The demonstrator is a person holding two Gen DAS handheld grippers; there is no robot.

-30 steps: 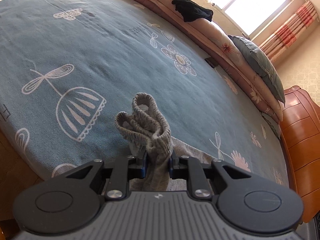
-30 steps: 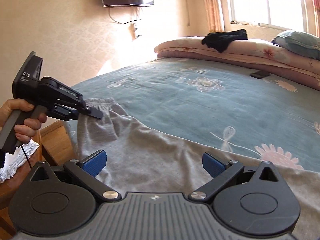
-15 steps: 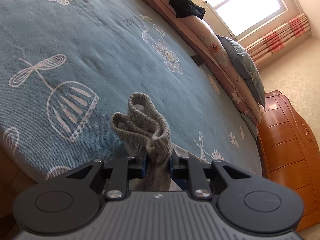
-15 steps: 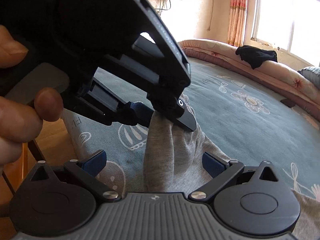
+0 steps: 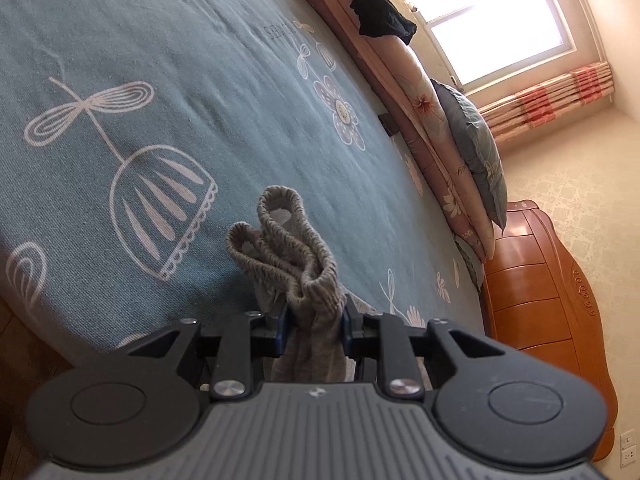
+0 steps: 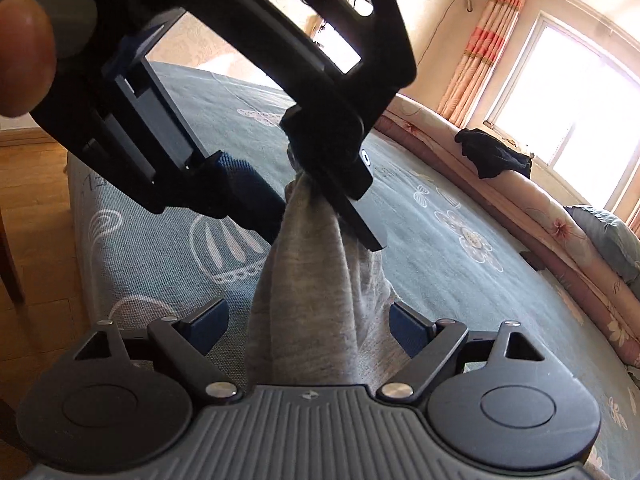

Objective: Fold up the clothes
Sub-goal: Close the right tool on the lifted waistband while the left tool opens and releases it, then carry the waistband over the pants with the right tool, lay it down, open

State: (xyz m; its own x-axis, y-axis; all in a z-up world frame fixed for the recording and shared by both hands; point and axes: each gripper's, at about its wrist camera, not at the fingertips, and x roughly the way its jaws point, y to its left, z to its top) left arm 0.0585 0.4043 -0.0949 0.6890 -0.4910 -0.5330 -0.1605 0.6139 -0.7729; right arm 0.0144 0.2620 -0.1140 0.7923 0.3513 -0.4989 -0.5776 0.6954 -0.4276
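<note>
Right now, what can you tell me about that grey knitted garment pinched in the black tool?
The grey knitted garment looks like soft heathered jersey with a ribbed elastic band, bunched into loops above the left gripper, whose blue-padded jaws are shut on it. Below the grip the cloth hangs taut as a gathered column, passing between the open fingers of the right gripper, then spreads over the teal patterned bedspread.
</note>
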